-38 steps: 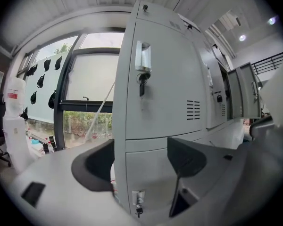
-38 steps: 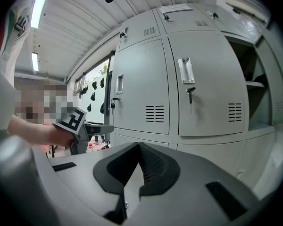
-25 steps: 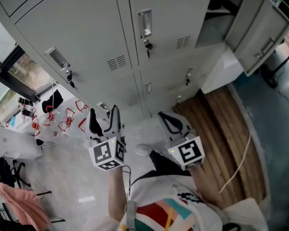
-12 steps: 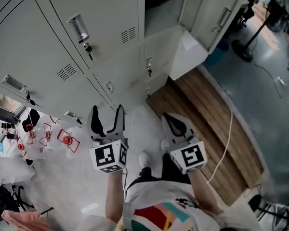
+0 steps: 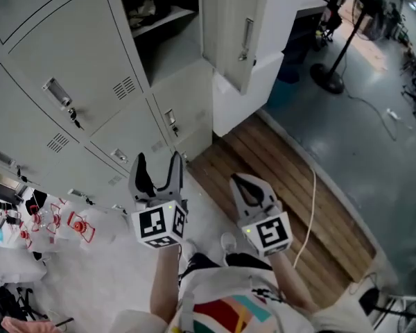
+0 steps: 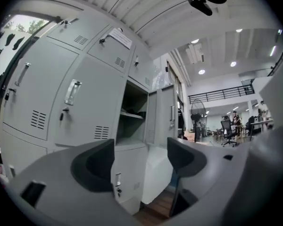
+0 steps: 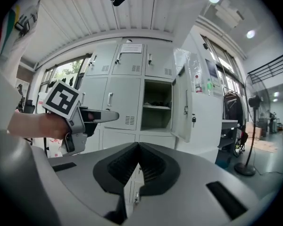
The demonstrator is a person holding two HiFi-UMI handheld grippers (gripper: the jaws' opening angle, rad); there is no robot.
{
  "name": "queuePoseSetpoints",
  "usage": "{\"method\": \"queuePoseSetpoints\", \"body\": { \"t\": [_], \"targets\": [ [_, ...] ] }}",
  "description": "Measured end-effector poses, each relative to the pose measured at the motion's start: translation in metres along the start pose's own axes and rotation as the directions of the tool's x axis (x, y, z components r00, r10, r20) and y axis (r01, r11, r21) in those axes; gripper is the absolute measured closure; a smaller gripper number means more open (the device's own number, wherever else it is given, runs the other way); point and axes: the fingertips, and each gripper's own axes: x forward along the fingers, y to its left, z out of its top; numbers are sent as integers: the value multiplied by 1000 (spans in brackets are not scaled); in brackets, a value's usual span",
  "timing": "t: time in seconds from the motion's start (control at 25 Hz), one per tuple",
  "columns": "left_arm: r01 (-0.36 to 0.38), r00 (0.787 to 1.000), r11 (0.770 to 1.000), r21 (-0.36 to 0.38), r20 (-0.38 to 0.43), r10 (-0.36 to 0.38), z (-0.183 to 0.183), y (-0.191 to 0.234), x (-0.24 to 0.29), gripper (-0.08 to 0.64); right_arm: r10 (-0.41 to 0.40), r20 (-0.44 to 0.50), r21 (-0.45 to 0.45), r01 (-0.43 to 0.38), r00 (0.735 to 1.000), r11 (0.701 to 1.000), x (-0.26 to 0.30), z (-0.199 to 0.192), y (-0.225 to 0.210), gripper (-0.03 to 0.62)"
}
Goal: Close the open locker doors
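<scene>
Facing the lockers [image 5: 90, 68], I see the open door [image 5: 225, 19] up ahead, well apart from both grippers. Thin metal, probably light: I'd push its face near the handle [image 5: 247, 37]. My left gripper [image 5: 156, 161] gapes empty; my right gripper [image 5: 244, 182] is pinched together.

Head view steeply down from above, both gripper views lower, facing forward — all three share the open locker door [image 5: 237, 26], nearby.

One open locker door [image 5: 227, 26]; two grippers [image 5: 157, 161] [image 5: 243, 183]
</scene>
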Motion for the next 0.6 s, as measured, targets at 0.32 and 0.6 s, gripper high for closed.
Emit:
{"method": "queuePoseSetpoints", "body": {
  "t": [0.32,0.6],
  "targets": [
    [93,995,995,39,-23,-92,7,-78,25,227,-23,-38,64,25,999,998,-23,-33,-52,586],
    [177,984,984,28,-8,-177,19,-91,90,227,-78,-40,64,81,996,995,8,-30,-76,586]
  ]
}}
